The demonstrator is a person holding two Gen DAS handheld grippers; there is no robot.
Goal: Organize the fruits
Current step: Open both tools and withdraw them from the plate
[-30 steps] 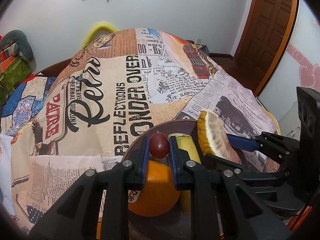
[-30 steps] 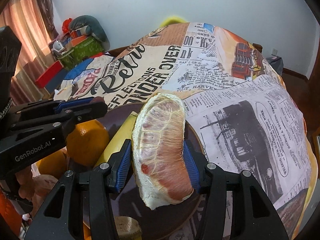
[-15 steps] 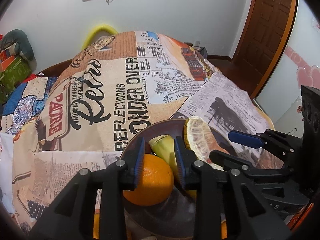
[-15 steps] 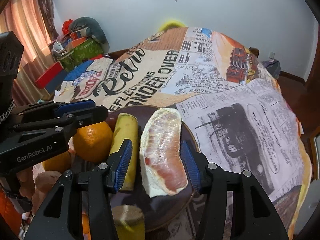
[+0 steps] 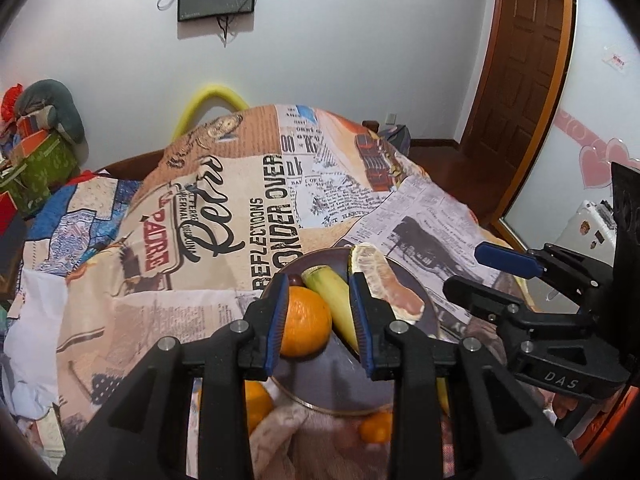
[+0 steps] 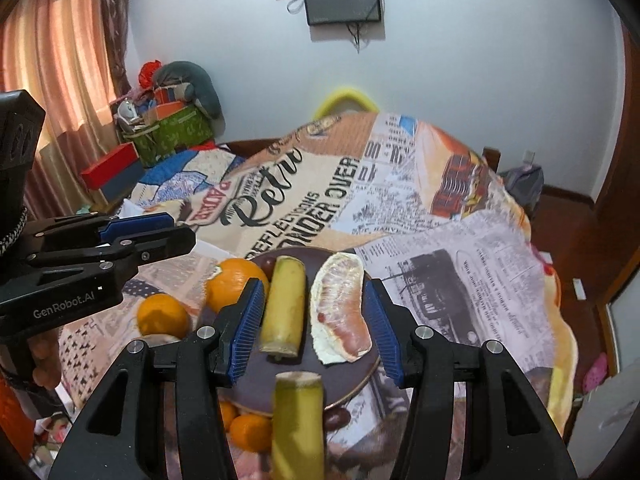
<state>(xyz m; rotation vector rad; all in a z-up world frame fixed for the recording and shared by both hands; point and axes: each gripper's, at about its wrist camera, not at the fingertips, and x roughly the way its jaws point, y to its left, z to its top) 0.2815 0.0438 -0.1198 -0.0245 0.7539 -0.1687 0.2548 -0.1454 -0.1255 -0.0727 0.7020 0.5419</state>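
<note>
- Left gripper (image 5: pixel 320 316) fingers opening, nothing between, above orange (image 5: pixel 306 322) on brown plate (image 5: pixel 320 384).
- Right gripper (image 6: pixel 316 320) fingers parted, empty, over pomelo segment (image 6: pixel 340 308), frame centre.

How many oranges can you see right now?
4, maybe more hidden. One orange sits on the plate, a second lies left of it on the cloth, and two small ones sit below the plate's near rim.
</note>
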